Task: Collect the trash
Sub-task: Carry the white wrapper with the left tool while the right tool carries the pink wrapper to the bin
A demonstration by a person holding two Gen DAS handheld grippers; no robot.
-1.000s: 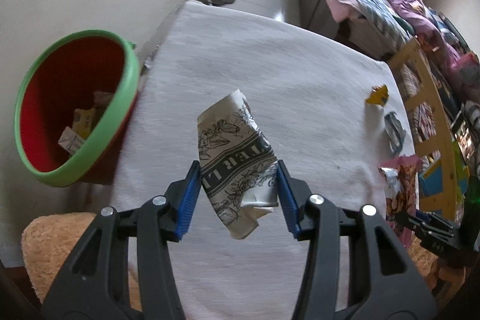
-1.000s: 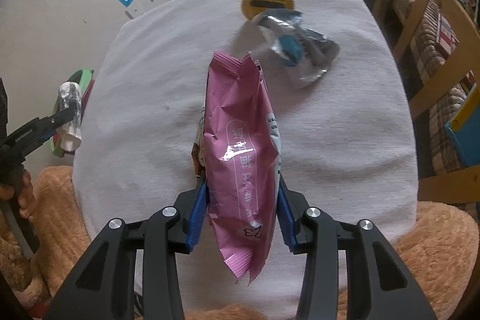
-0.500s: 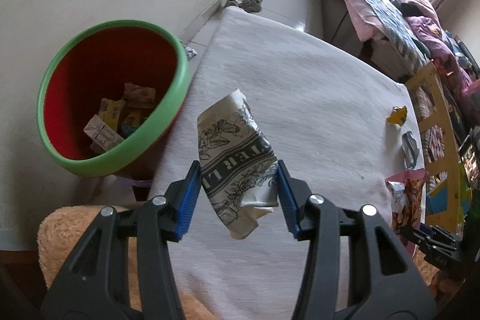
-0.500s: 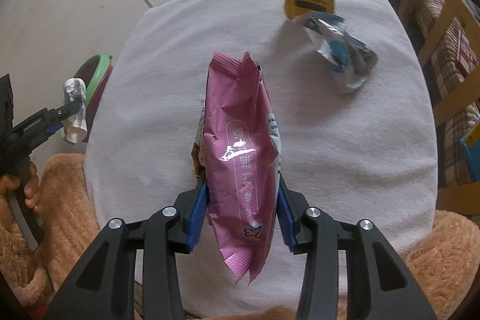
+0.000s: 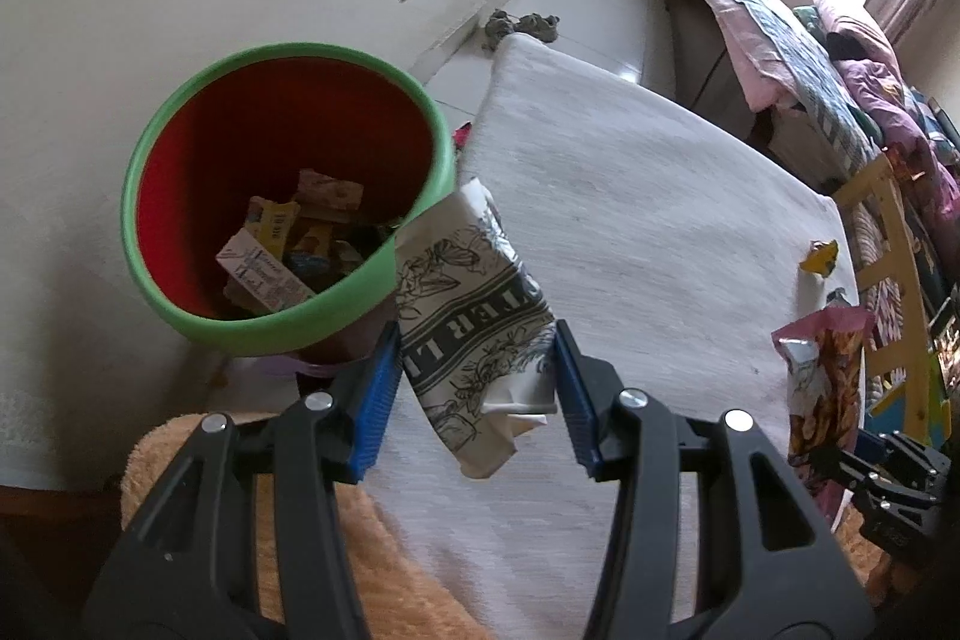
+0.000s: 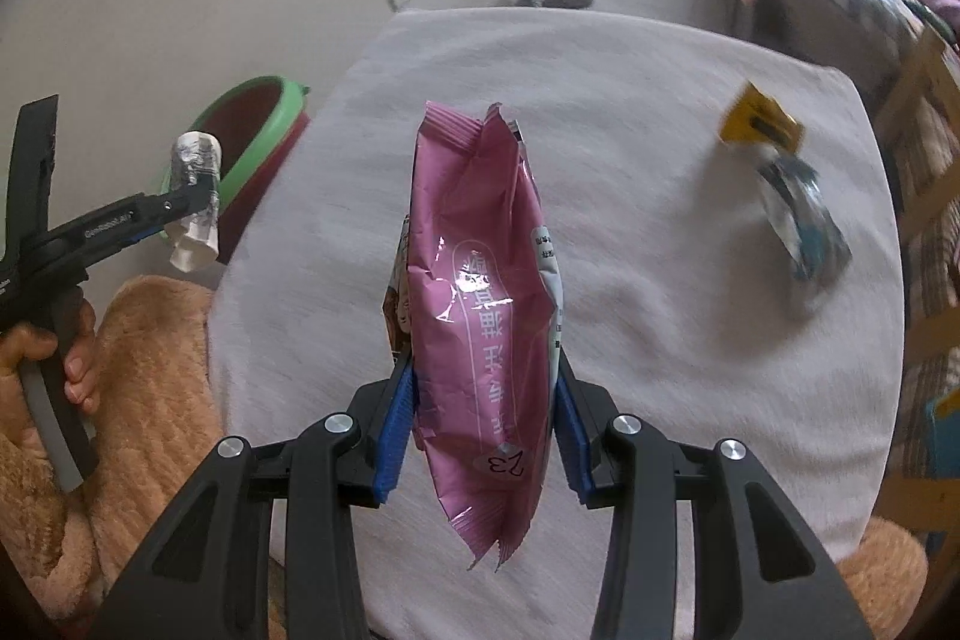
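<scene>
My left gripper is shut on a white wrapper with black print, held in the air beside the rim of a red bin with a green rim that holds several wrappers. In the right wrist view the same wrapper hangs in the left gripper near the bin. My right gripper is shut on a pink snack bag above the white cloth-covered table. A yellow wrapper and a silver-blue wrapper lie on the table at right.
A fuzzy orange cushion lies at the table's near-left edge. A person's hand grips the left handle. A wooden chair stands at the right, a bed with bedding behind. Shoes lie on the floor past the table.
Both grippers have moved left toward the bin, each carrying its wrapper. The bin now sits larger and closer in the left wrist view; the table wrappers have slid right in the right wrist view.
</scene>
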